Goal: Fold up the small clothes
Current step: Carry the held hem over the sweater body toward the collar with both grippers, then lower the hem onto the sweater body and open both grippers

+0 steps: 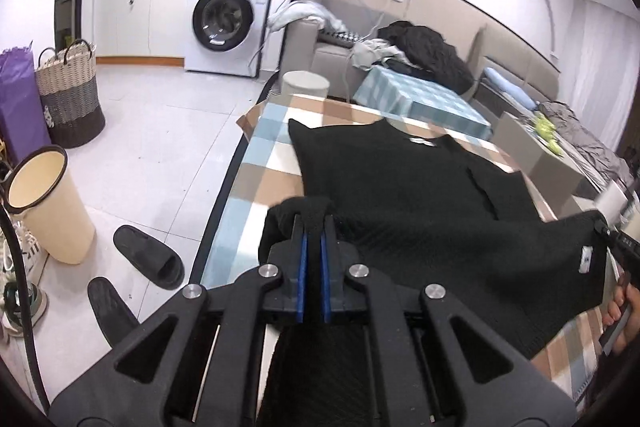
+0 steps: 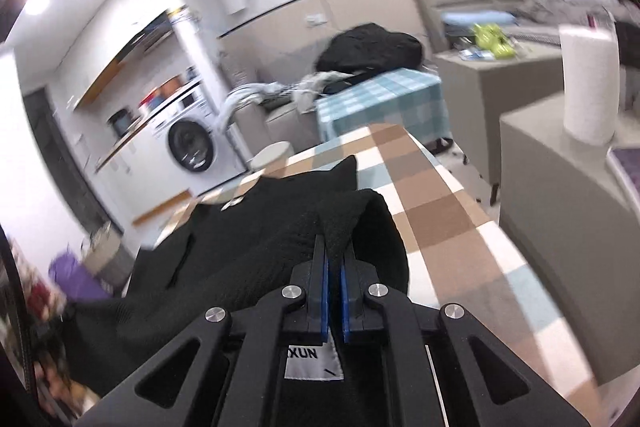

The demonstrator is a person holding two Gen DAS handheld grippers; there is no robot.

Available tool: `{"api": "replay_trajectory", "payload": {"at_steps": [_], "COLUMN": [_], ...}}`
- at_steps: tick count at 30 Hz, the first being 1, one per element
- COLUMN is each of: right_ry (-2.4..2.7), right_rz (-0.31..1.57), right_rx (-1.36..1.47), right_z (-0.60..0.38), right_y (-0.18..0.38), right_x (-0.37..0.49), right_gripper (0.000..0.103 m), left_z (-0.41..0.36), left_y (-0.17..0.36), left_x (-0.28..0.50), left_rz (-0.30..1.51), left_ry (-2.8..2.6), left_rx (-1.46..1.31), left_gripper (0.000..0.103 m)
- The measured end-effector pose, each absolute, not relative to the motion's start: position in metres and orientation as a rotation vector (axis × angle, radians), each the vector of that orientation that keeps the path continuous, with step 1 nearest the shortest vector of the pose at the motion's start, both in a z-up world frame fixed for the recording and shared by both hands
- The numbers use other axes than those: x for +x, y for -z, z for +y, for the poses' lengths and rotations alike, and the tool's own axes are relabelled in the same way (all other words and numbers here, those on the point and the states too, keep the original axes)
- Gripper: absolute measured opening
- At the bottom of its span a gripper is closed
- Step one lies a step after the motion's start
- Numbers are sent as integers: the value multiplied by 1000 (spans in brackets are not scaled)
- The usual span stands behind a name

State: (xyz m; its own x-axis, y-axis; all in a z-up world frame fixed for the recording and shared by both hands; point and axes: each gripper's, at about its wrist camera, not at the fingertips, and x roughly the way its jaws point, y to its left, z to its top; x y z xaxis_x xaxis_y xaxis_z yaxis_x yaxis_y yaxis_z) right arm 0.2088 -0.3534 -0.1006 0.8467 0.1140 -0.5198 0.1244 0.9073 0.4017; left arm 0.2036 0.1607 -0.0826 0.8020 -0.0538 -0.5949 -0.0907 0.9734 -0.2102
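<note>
The black knit garment lies spread over the checked cloth of the bench, its far points toward twelve o'clock in the left wrist view, a small white label at its neckline. The left tongs are closed on a bunched fold of the near hem at about six o'clock, the blue pads pressed against the fabric, which humps up over the fingertips. Toward three o'clock in the same view, the other corner of the hem is lifted and drawn out, with a white tag on it, and the right tongs meet it at the frame's edge.

In the right wrist view the right tongs are likewise shut on a raised peak of the black garment, with a white tag reading "XUN" showing beneath the fingers. The checked bench runs away toward one o'clock.

Beyond the bench, a washing machine stands at eleven o'clock in the left wrist view, a woven basket at nine, and a cream bin and black slippers on the floor at eight.
</note>
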Motion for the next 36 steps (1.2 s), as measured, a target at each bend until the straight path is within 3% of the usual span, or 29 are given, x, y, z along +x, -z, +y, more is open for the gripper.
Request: {"api": "replay_trajectory", "payload": {"at_steps": [5, 6, 7, 8, 10, 13, 30, 32, 34, 36], "right_ry": [65, 48, 38, 29, 22, 33, 63, 82, 73, 56], "right_rz": [765, 772, 772, 762, 730, 737, 845, 849, 857, 858], "right_rx": [471, 452, 428, 406, 369, 356, 395, 391, 356, 309], "right_z": [-352, -352, -351, -351, -355, -365, -334, -334, -329, -322], "right_y": [126, 125, 124, 120, 113, 110, 156, 159, 161, 162], "right_x": [259, 258, 254, 249, 238, 228, 261, 264, 265, 264], "right_gripper": [12, 28, 50, 57, 64, 65, 65, 58, 35, 26], "left_z": [163, 161, 160, 159, 158, 156, 144, 142, 137, 133], "left_y": [109, 111, 111, 111, 113, 118, 156, 158, 160, 161], "left_x": [247, 248, 247, 245, 242, 241, 274, 275, 276, 275], "left_rz": [757, 770, 772, 776, 784, 784, 907, 903, 898, 890], "left_ry": [-42, -40, -36, -27, -5, 19, 84, 91, 76, 71], "left_rx": [-263, -253, -243, -236, -237, -224, -232, -228, -199, -178], "left_gripper": [4, 6, 11, 17, 48, 66, 66, 52, 34, 26]}}
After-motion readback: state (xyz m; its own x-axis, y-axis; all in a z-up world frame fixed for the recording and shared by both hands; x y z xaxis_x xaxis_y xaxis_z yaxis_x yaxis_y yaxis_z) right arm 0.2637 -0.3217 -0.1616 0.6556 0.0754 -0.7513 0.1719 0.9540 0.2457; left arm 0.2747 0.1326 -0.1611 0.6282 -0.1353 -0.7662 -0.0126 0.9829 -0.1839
